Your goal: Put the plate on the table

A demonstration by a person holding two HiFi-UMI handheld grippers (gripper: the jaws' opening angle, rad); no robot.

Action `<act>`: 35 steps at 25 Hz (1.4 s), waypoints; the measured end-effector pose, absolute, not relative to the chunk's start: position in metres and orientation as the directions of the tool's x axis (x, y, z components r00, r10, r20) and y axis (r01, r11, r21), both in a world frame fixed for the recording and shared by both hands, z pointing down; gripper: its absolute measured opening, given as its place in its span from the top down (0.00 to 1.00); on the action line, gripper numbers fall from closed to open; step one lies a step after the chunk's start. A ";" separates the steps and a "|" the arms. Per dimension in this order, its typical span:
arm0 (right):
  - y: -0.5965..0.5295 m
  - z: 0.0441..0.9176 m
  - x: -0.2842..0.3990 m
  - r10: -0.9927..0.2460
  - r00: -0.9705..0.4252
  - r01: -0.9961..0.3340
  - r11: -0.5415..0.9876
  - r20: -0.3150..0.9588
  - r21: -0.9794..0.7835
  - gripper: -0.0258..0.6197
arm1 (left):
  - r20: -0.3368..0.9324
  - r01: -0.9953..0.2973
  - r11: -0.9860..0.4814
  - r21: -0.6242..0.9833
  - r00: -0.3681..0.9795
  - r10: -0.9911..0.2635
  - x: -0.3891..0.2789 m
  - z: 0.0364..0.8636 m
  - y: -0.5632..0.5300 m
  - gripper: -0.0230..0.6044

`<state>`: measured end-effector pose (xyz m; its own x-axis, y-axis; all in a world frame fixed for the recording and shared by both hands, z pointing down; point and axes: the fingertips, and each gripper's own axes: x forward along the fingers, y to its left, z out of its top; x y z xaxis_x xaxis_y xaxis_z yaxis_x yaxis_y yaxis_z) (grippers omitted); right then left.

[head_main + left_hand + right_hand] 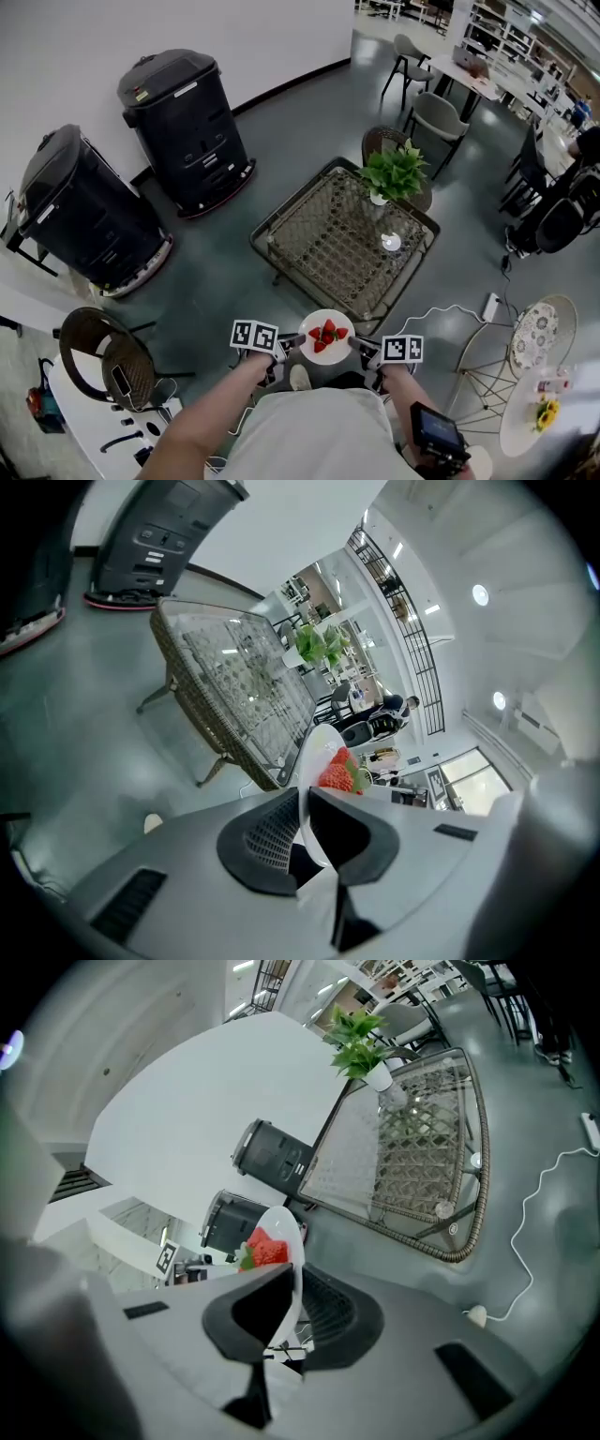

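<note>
My left fingers (272,832) and right fingers (323,1312) pinched opposite rims of the round white plate (327,357), held short of the wicker glass-topped counter (328,234); any tilt could have spilled its red strawberries (326,332).

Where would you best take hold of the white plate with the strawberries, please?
By its thin rim, at two opposite edges, coming in level from left and right. The plate is shallow with strawberries in the middle, so only the rim is free. The left tongs and right tongs pinch it so.
</note>
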<state>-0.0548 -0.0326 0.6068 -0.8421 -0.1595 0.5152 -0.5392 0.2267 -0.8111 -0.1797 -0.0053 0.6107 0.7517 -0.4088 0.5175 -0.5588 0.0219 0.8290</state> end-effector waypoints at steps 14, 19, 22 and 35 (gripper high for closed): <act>-0.077 0.629 -0.072 -0.157 -0.819 -0.574 0.232 0.552 -0.785 0.92 | 0.538 -0.570 0.017 0.821 0.763 -0.358 -0.197 0.632 -0.051 0.91; -0.114 0.631 -0.069 -0.173 -0.825 -0.565 0.212 0.539 -0.797 0.92 | 0.558 -0.587 0.009 0.809 0.763 -0.326 -0.194 0.633 -0.092 0.91; -0.137 0.635 -0.062 -0.180 -0.824 -0.565 0.196 0.537 -0.801 0.92 | 0.565 -0.595 -0.003 0.804 0.765 -0.308 -0.187 0.633 -0.118 0.91; -0.206 0.649 -0.033 -0.225 -0.833 -0.539 0.130 0.505 -0.832 0.92 | 0.630 -0.652 -0.030 0.758 0.743 -0.226 -0.158 0.642 -0.199 0.91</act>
<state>-0.0327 -0.2061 0.6488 -0.8334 -0.2251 0.5047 -0.5390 0.1298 -0.8322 -0.1583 -0.1992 0.6416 0.7431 -0.2260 0.6299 -0.6516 -0.0299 0.7580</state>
